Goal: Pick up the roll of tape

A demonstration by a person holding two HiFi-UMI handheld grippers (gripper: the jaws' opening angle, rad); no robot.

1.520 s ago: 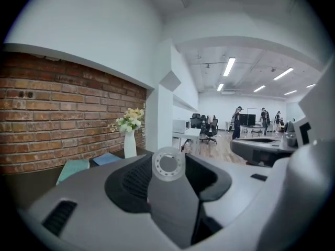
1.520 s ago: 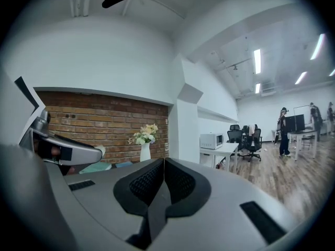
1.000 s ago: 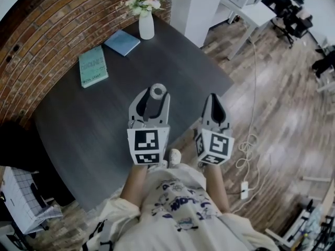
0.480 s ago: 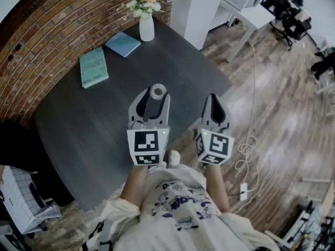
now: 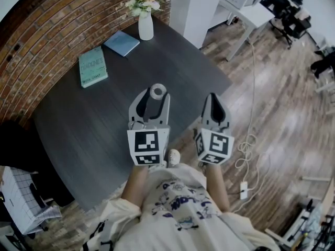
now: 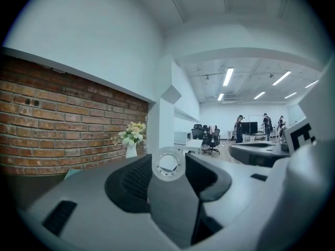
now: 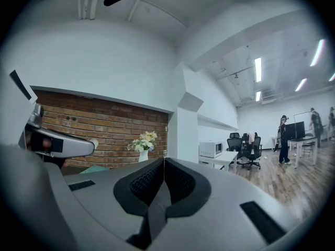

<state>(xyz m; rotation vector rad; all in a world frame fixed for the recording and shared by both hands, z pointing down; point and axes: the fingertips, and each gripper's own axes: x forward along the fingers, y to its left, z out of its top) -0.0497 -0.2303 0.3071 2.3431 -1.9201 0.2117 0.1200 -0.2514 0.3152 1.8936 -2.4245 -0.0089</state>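
Observation:
A small whitish roll of tape (image 5: 157, 91) sits between the tips of my left gripper (image 5: 156, 94), which is shut on it above the near part of the dark table (image 5: 94, 114). In the left gripper view the roll of tape (image 6: 168, 164) is a ring between the two dark pads of the left gripper (image 6: 168, 167), its hole facing the camera. My right gripper (image 5: 213, 98) hangs beside it, past the table's right edge over the wooden floor, shut with nothing in it. The right gripper (image 7: 164, 164) shows its pads pressed together.
A teal book (image 5: 93, 66), a blue book (image 5: 121, 42) and a white vase of flowers (image 5: 146, 25) lie at the table's far side by the brick wall. A white cable and power strip (image 5: 245, 156) lie on the floor at right. A white box (image 5: 21, 200) stands at lower left.

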